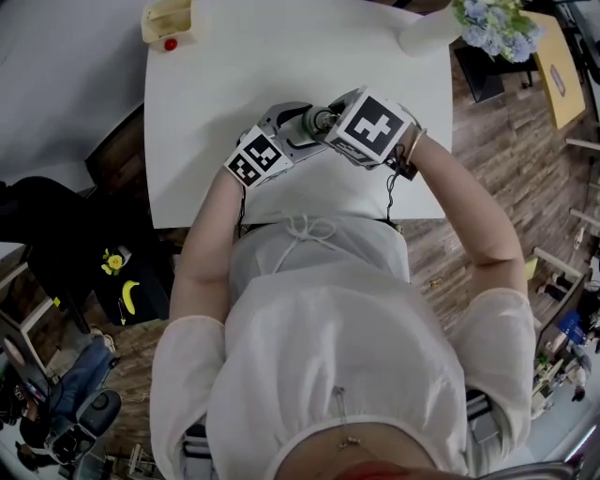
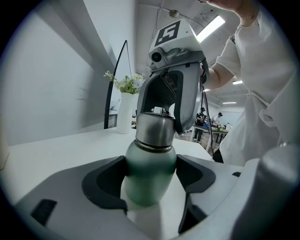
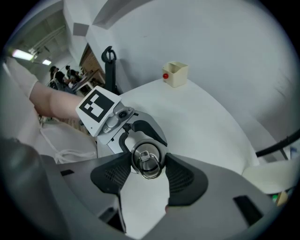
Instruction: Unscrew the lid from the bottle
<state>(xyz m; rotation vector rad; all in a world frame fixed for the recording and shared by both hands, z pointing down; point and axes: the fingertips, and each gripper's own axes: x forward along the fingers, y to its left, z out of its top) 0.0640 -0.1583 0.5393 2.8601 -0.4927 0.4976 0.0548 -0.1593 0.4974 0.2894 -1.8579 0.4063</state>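
A green bottle (image 2: 149, 176) with a steel lid (image 2: 154, 130) stands on the white table (image 1: 281, 66), near its front edge. My left gripper (image 2: 150, 169) is shut on the green body, one dark pad on each side. My right gripper (image 3: 147, 168) comes onto the top from the opposite side, and its pads press both sides of the lid (image 3: 146, 158), which carries a small ring handle. In the head view the two grippers meet over the bottle (image 1: 317, 119), the left gripper (image 1: 289, 131) and the right gripper (image 1: 328, 120) almost touching. The bottle's base is hidden.
A cream box (image 1: 167, 21) with a red knob sits at the table's far left corner. A white vase (image 1: 427, 33) of flowers stands at the far right. The person's body presses against the front table edge (image 1: 281, 217). A black bag (image 1: 122, 281) lies on the floor to the left.
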